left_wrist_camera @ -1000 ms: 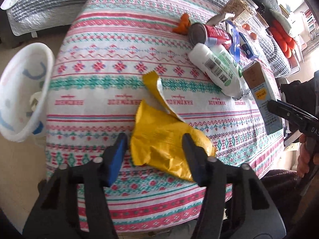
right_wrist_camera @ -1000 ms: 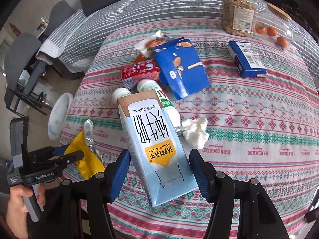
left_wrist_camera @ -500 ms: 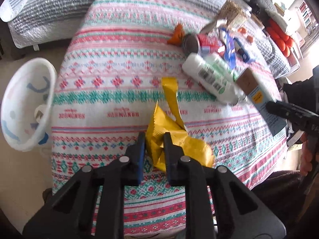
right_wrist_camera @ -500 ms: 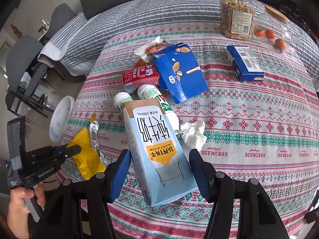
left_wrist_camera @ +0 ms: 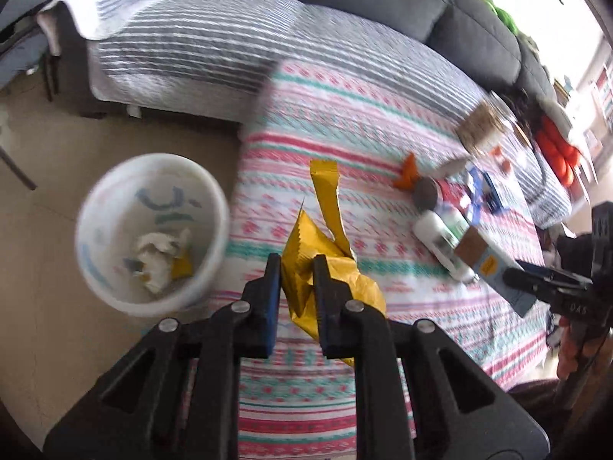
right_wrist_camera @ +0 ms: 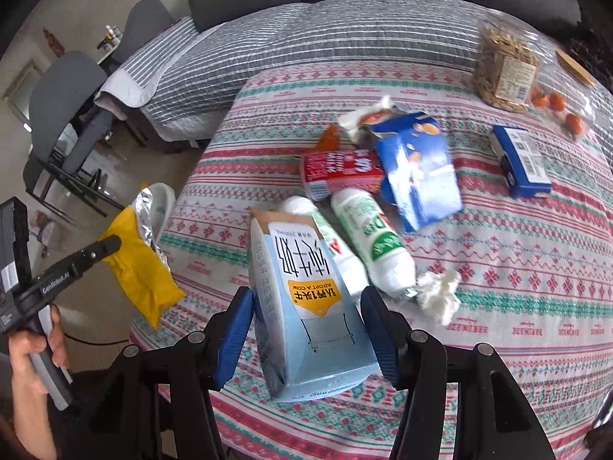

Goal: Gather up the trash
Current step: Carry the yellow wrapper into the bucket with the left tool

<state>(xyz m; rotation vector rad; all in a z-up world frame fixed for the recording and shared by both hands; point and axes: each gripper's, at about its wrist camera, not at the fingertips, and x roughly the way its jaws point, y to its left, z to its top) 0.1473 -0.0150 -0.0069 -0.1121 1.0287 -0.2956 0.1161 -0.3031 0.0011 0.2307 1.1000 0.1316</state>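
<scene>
Both grippers busy: left gripper (left_wrist_camera: 297, 264) (clamped) grips yellow wrapper (left_wrist_camera: 325, 264).

Left gripper (left_wrist_camera: 295, 268) — jaws clamped, tilted steeply downward, handle in left hand (right_wrist_camera: 32, 360). Right gripper (right_wrist_camera: 306, 306) — jaws parted, just been narrowing, angled steeply downward.

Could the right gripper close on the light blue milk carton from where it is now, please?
Probably yes. The right gripper already has its open jaws on either side of the light blue milk carton, and nothing lies between the pads and the carton's sides.
</scene>
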